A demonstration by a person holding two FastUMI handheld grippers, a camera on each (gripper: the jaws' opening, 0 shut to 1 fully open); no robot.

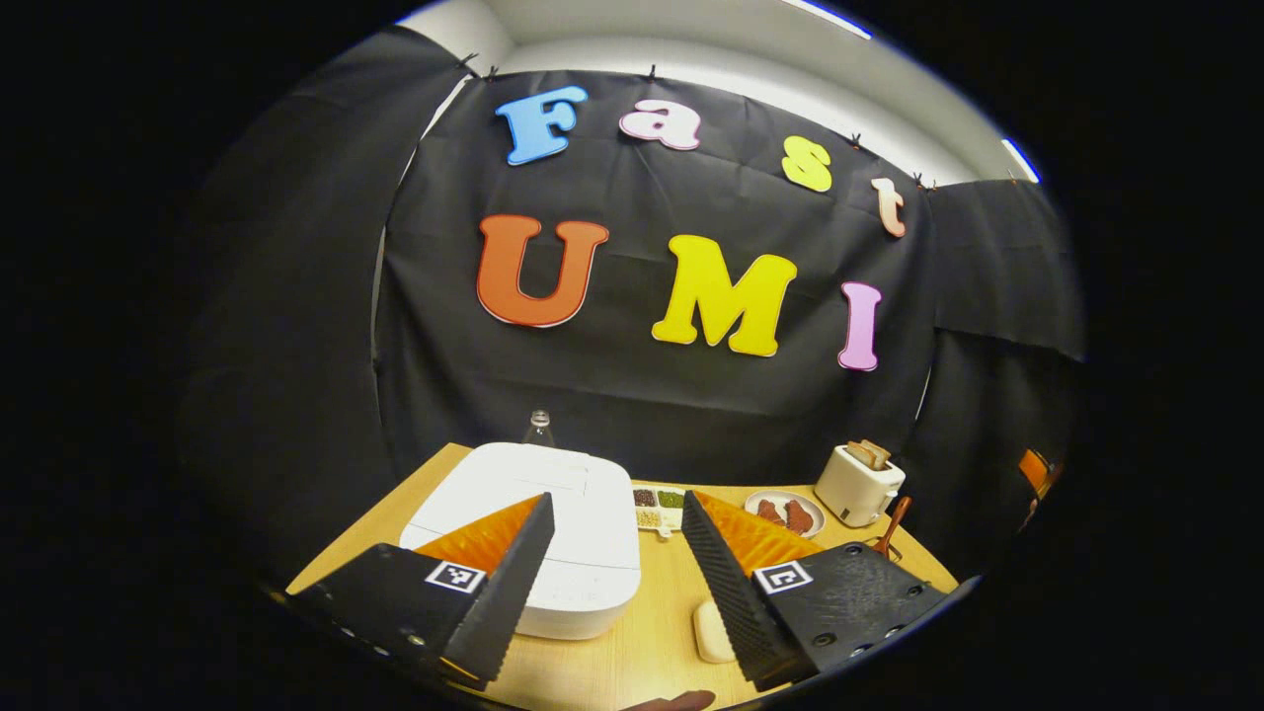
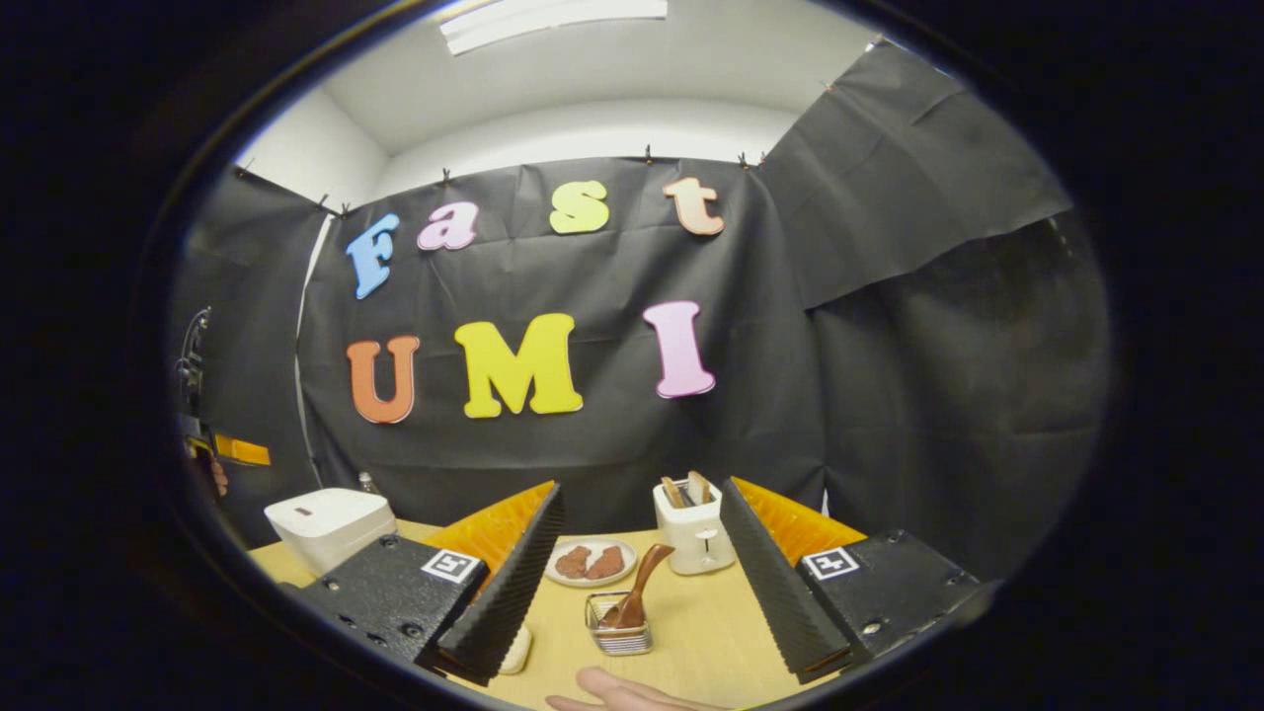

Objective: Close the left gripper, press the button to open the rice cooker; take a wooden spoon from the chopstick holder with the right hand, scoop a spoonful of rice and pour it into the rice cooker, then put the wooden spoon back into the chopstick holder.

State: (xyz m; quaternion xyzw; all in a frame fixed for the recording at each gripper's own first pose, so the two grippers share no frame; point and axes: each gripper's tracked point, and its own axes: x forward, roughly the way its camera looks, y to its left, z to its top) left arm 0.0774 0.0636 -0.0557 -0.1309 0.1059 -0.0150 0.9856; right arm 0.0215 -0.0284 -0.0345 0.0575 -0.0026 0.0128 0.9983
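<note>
Left gripper view
Nearest: the left gripper [image 1: 617,563], jaws spread wide, holding nothing, raised above the table [image 1: 632,642].
Rice cooker: one white rice cooker [image 1: 538,528], lid down, below and partly behind the left finger.
Risk, button: the task wants the jaws pressed together before the push; spread like this, the fingers would likely straddle the button or nudge the cooker instead of opening it. I cannot make out the button itself.
Grain tray: one divided tray [image 1: 659,509] just right of the cooker; four compartments are visible, and which holds the rice I cannot tell.
Other counts: one toaster [image 1: 857,484], one plate [image 1: 785,513], one pale block [image 1: 713,632] between the fingers, one clear bottle [image 1: 538,428] behind the cooker.

Right gripper view
Nearest: a person's hand [image 2: 617,691] at the bottom edge, then the right gripper [image 2: 642,583], jaws spread, empty.
Wooden spoon: one wooden spoon [image 2: 642,585] leaning in one wire chopstick holder [image 2: 619,624], straight ahead between the fingers.
Risk, spoon: the holder looks light; a tilted pull on the leaning handle might tip it or drag it along.
Risk, order: with the lid down, scooped rice would have nowhere to go.
</note>
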